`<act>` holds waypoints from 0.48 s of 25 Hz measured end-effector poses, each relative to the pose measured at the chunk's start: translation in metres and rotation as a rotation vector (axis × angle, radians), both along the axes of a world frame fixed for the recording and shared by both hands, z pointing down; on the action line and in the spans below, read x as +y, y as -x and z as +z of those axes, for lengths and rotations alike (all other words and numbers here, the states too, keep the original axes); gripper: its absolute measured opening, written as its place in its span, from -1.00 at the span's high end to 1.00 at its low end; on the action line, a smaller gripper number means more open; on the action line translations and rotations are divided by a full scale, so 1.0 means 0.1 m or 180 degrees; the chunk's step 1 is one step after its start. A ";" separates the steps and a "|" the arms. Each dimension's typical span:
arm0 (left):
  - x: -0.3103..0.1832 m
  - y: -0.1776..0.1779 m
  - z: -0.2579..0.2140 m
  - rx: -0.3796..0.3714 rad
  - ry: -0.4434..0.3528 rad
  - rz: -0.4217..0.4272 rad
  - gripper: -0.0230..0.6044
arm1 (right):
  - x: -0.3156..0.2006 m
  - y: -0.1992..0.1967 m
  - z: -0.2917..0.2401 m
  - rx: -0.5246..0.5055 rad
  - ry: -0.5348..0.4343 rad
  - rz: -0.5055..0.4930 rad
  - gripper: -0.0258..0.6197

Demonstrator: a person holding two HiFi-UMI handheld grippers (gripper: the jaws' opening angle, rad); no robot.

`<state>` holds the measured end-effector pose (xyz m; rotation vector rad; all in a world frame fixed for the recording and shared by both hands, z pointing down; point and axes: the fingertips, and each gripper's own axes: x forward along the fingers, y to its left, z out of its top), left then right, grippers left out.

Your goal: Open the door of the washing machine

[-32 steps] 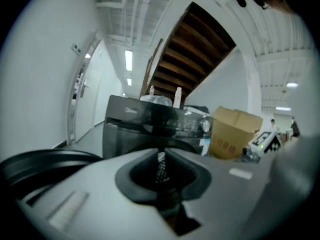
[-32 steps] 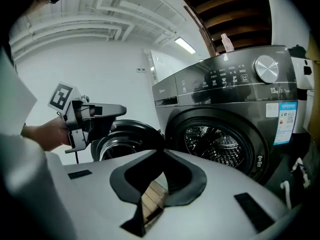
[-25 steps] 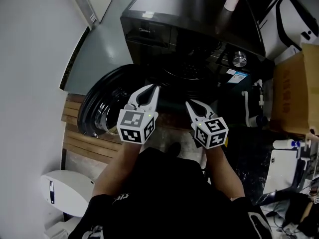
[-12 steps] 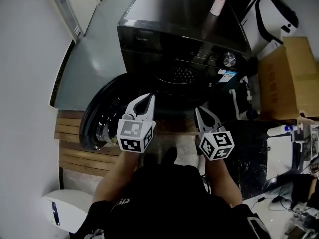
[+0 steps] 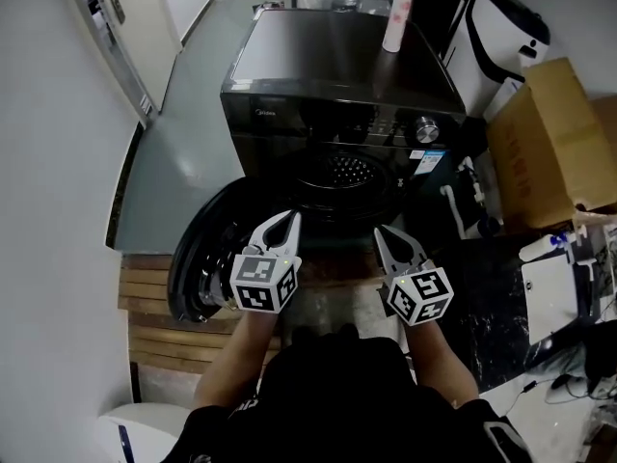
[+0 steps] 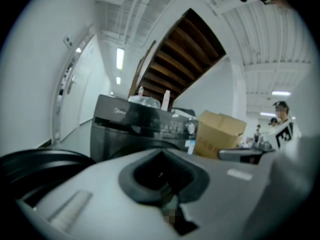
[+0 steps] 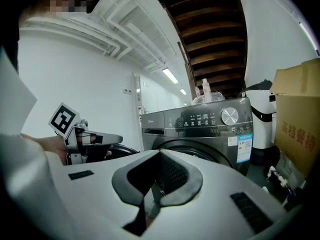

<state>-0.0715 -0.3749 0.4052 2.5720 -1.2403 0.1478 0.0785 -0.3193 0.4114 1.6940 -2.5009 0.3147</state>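
The dark front-loading washing machine (image 5: 328, 75) stands at the top middle of the head view. Its round door (image 5: 204, 258) hangs swung open to the left, and the drum opening (image 5: 349, 172) is bare. My left gripper (image 5: 288, 217) is in front of the door's inner edge, jaws shut and holding nothing. My right gripper (image 5: 379, 231) is just below the drum opening, also shut and empty. In the left gripper view the shut left gripper (image 6: 160, 153) points at the machine (image 6: 132, 129). In the right gripper view the shut right gripper (image 7: 160, 152) faces the control panel (image 7: 205, 118).
A pale bottle (image 5: 395, 17) stands on the machine's top. A cardboard box (image 5: 545, 143) and white items (image 5: 554, 287) crowd the right side. Wooden slats (image 5: 154, 316) lie under the open door, a white wall (image 5: 48, 210) runs along the left, and grey floor (image 5: 178, 152) lies between.
The head view has tilted up, so the machine sits higher and farther. Both grippers have drawn back slightly from its front. The door has stayed open to the left.
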 end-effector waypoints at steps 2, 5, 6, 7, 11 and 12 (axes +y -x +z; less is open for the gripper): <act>-0.03 0.01 -0.03 0.0048 0.0042 -0.0023 0.90 | -0.05 -0.02 -0.10 0.0023 -0.0110 -0.0018 0.94; -0.09 0.04 -0.10 -0.0025 -0.0001 -0.0088 0.90 | -0.08 -0.02 -0.22 0.0030 -0.0223 -0.0088 0.94; -0.10 0.05 -0.12 -0.0040 -0.0022 -0.0127 0.90 | -0.09 -0.02 -0.23 0.0005 -0.0223 -0.0112 0.94; -0.11 0.06 -0.14 -0.0042 -0.0038 -0.0172 0.90 | -0.09 -0.02 -0.23 -0.0021 -0.0216 -0.0135 0.94; -0.18 0.05 -0.13 -0.0058 -0.0084 -0.0369 0.90 | -0.16 -0.06 -0.18 -0.0035 -0.0214 -0.0145 0.94; -0.22 0.03 -0.13 -0.0060 -0.0093 -0.0408 0.90 | -0.18 -0.08 -0.18 -0.0033 -0.0220 -0.0131 0.94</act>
